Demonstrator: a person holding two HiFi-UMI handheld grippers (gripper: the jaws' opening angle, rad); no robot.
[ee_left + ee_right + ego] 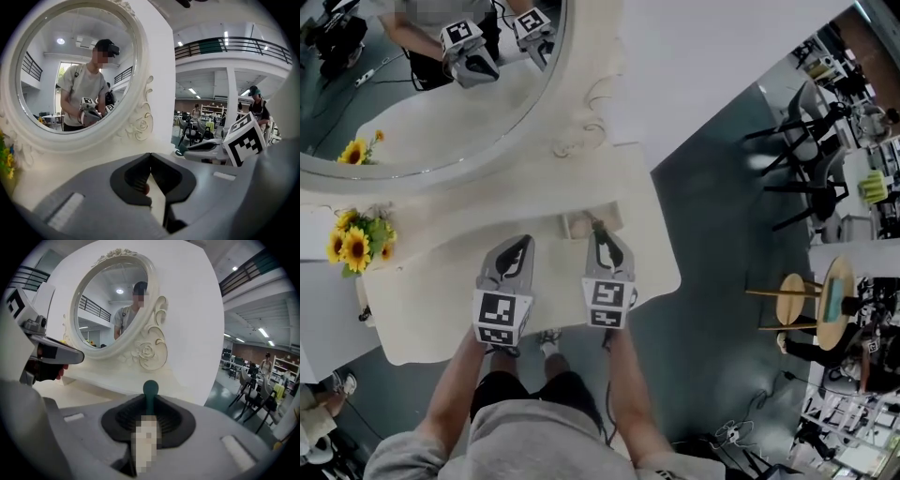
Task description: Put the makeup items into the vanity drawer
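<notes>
Right gripper (150, 405) is clamped on a slim makeup item (150, 391). The item's dark green round end projects just past the jaw tips, and the rest lies back between the pads. Left gripper (150, 158), just beside it on the left, has its jaws meeting at the tips. A small reddish-brown speck (146, 189) shows between its pads, unidentifiable. Both grippers hang over the vanity top (431, 300).

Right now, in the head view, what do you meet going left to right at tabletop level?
sunflowers → left gripper → right gripper → wooden stool
</notes>
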